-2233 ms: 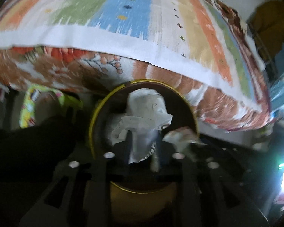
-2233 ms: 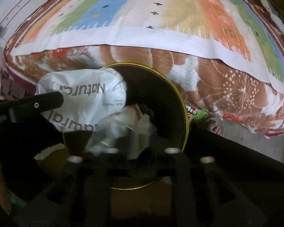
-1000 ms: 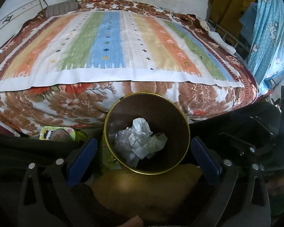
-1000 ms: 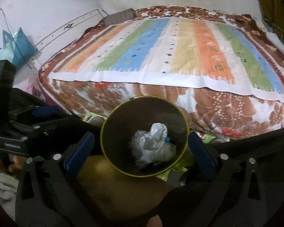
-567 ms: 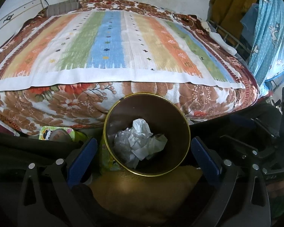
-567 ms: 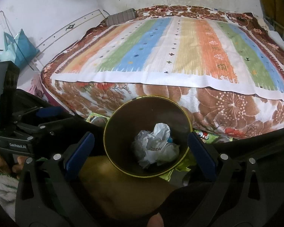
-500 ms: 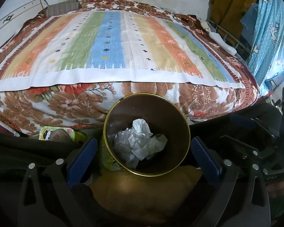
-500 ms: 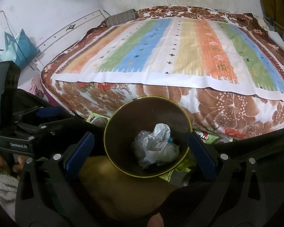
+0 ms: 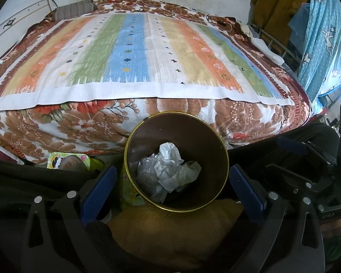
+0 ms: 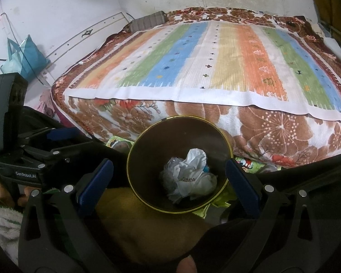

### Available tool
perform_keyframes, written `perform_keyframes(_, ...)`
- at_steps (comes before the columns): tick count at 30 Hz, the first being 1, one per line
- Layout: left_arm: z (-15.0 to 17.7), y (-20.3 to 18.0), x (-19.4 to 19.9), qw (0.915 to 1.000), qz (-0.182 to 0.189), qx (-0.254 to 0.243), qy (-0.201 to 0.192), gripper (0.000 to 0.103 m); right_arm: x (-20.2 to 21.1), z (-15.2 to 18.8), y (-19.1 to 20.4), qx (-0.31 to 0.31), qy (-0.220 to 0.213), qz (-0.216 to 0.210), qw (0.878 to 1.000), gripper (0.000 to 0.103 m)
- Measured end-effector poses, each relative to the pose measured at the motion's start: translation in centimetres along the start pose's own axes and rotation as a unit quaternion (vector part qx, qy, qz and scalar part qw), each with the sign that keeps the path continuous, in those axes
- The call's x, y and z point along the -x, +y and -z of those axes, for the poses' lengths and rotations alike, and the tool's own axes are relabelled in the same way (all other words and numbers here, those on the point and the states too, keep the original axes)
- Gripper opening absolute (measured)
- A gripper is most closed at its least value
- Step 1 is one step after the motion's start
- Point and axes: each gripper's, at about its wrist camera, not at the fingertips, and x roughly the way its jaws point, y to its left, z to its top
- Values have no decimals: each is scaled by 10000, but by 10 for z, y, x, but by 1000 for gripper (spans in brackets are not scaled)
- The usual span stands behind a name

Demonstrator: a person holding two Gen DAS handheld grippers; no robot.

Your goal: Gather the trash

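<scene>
A round dark bin with a gold rim (image 9: 225,157) (image 10: 134,157) stands on the floor at the foot of the bed. Crumpled white paper and plastic trash (image 9: 170,173) (image 10: 188,177) lies inside it. My left gripper (image 9: 170,184) hangs above the bin, open and empty, its blue-padded fingers (image 9: 97,186) spread to either side of the rim. My right gripper (image 10: 168,177) is open and empty too, held over the bin in the same way. The right gripper's body (image 9: 318,175) shows at the left wrist view's right edge, the left gripper's body (image 10: 22,154) at the right wrist view's left edge.
A bed with a striped cover (image 9: 134,52) (image 10: 216,61) fills the background. A yellow-brown cushion (image 9: 170,229) (image 10: 143,223) lies under the bin's near side. Colourful wrappers (image 9: 63,159) (image 10: 247,163) lie on the floor by the bed. Blue cloth (image 9: 325,41) hangs at right; a blue bag (image 10: 22,56) is at left.
About two seconds ago both grippers were low in the bin, shut on trash. They have since let go, opened and risen; the trash lies in the bin. Over the last second almost nothing moved.
</scene>
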Motion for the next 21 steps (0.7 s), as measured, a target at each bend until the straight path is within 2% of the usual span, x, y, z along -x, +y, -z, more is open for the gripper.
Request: perform_keyframes(21,0,1,1,10000,9,-29,-30,97,1,1,0,20,-49,-34,10000,94)
